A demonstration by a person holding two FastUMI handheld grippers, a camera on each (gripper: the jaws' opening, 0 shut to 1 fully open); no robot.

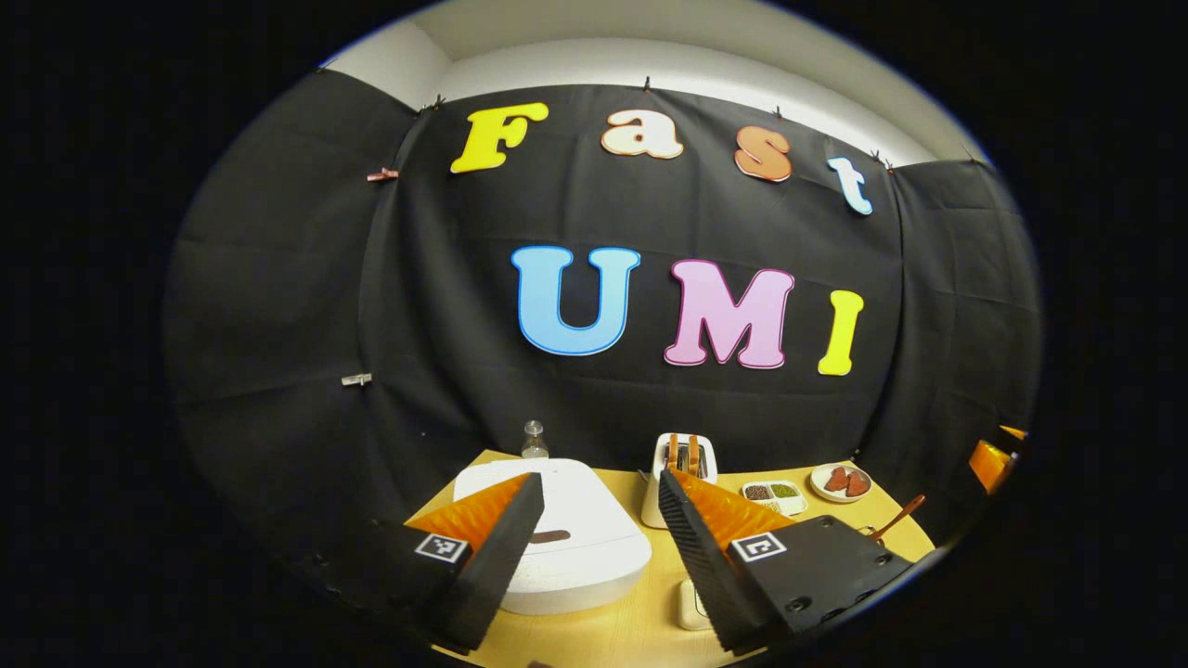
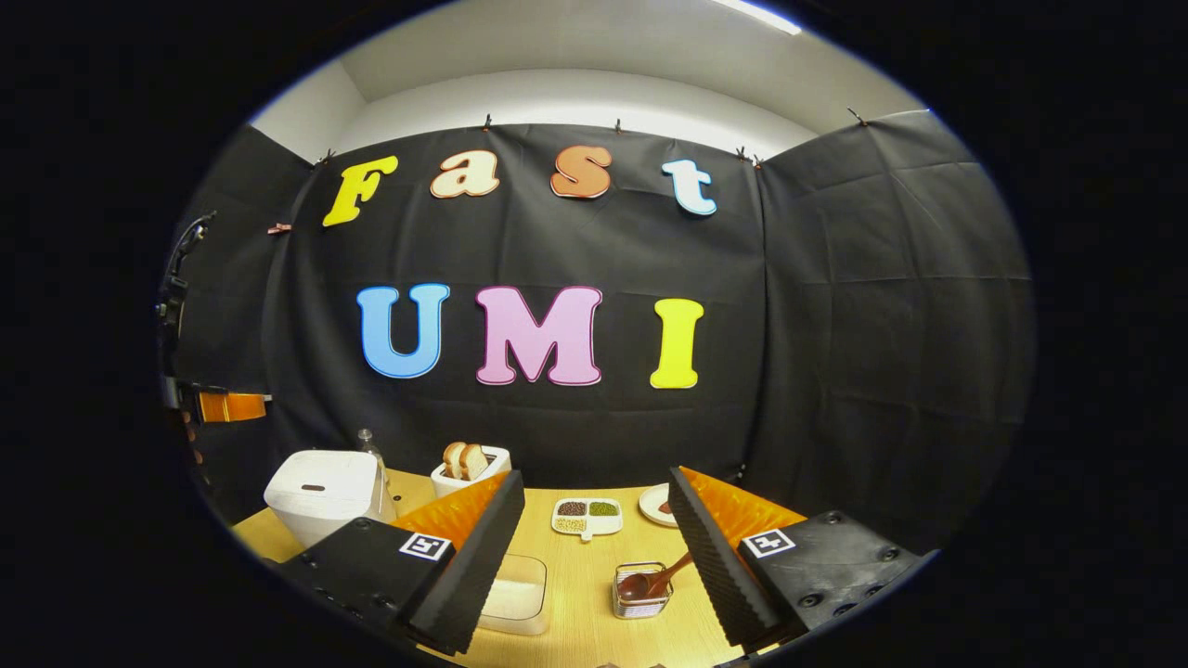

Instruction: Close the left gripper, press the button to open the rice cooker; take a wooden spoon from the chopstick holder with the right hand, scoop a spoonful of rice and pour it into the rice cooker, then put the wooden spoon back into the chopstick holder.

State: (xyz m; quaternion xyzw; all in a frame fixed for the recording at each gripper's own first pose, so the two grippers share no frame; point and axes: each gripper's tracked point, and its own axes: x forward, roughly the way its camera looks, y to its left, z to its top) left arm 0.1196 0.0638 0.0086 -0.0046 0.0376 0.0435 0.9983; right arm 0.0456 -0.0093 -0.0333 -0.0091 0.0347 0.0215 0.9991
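On the pale wooden tabletop (image 2: 585, 594) we see a closed white rice cooker (image 1: 575, 538), a brown wooden spoon (image 2: 654, 580) in a wire chopstick holder (image 2: 640, 594), left gripper (image 1: 599, 520) released above the cooker, right gripper (image 2: 594, 520) released.

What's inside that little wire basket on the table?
In the right gripper view, the wire chopstick holder holds a wooden spoon, bowl down and handle leaning out toward the right. Whether anything lies beneath the spoon cannot be told; its bowl and the wire cover the bottom.
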